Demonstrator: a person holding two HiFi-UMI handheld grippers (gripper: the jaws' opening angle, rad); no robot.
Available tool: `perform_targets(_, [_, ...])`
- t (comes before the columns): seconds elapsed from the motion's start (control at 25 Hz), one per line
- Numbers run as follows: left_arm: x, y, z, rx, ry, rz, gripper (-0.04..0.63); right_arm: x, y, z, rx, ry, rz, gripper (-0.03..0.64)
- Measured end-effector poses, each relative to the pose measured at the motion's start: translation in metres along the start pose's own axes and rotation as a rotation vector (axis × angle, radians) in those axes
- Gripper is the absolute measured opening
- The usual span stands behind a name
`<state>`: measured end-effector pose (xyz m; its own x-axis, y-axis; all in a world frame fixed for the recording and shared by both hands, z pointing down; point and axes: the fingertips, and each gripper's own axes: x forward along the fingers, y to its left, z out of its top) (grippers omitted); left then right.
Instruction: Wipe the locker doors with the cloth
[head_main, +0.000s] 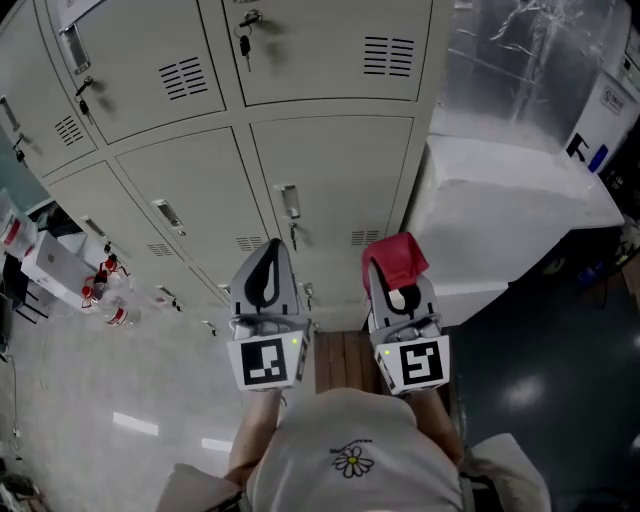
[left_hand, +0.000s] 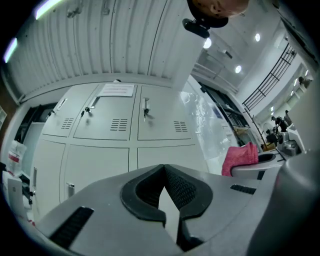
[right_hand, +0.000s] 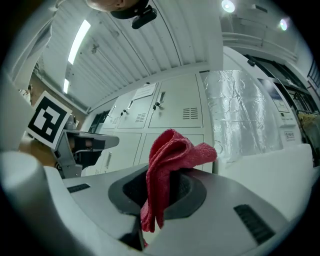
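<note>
Crinkled clear plastic sheeting (head_main: 530, 60) fills the upper right, above a white boxy unit (head_main: 510, 220) at centre right. At the left edge, small bottles with red labels (head_main: 117, 315) stand on pale glossy floor (head_main: 120, 400), beside a white box (head_main: 50, 265). Dark floor (head_main: 540, 390) lies lower right.

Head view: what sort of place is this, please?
Probably a locker area in a workshop or factory hall. Grey metal lockers with vents and keys fill the wall, equipment wrapped in plastic film stands beside them, and the left gripper view shows a railed upper walkway.
</note>
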<state>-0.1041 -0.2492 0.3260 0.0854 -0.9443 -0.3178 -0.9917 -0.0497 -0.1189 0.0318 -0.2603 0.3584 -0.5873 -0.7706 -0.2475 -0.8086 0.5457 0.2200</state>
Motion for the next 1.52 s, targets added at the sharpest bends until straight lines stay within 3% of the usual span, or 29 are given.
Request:
perform_targets(0.16, [0.017, 0.004, 0.035, 0.05, -0.026, -0.047, 0.017, 0.03, -0.002, 0.059, -0.019, -0.104, 0.066, 0.042])
perform_targets(0.44, [0.089, 0.058, 0.169, 0.064, -0.224, -0.053, 0.017, 0.129, -0.013, 0.276, -0.097, -0.433, 0.216, 0.042])
perform_targets(0.6, [0.123, 0.081, 0.236, 0.007, -0.309, -0.092, 0.017, 0.197, -0.012, 0.373, -0.136, -0.457, 0.298, 0.042])
perform_targets(0.76, [0.163, 0.106, 0.279, 0.004, -0.309, -0.097, 0.017, 0.259, -0.009, 0.444, -0.236, -0.424, 0.278, 0.041])
perform_targets(1.0, [0.19, 0.129, 0.317, 0.028, -0.31, -0.08, 0.017, 0.316, -0.011, 0.492, -0.316, -0.335, 0.207, 0.041])
perform_targets(1.24, [0.193, 0.14, 0.332, 0.048, -0.325, -0.075, 0.017, 0.343, -0.019, 0.497, -0.355, -0.247, 0.138, 0.041])
perform_targets(1.52, [0.197, 0.135, 0.339, 0.034, -0.347, -0.099, 0.017, 0.343, -0.027, 0.497, -0.386, -0.203, 0.127, 0.041])
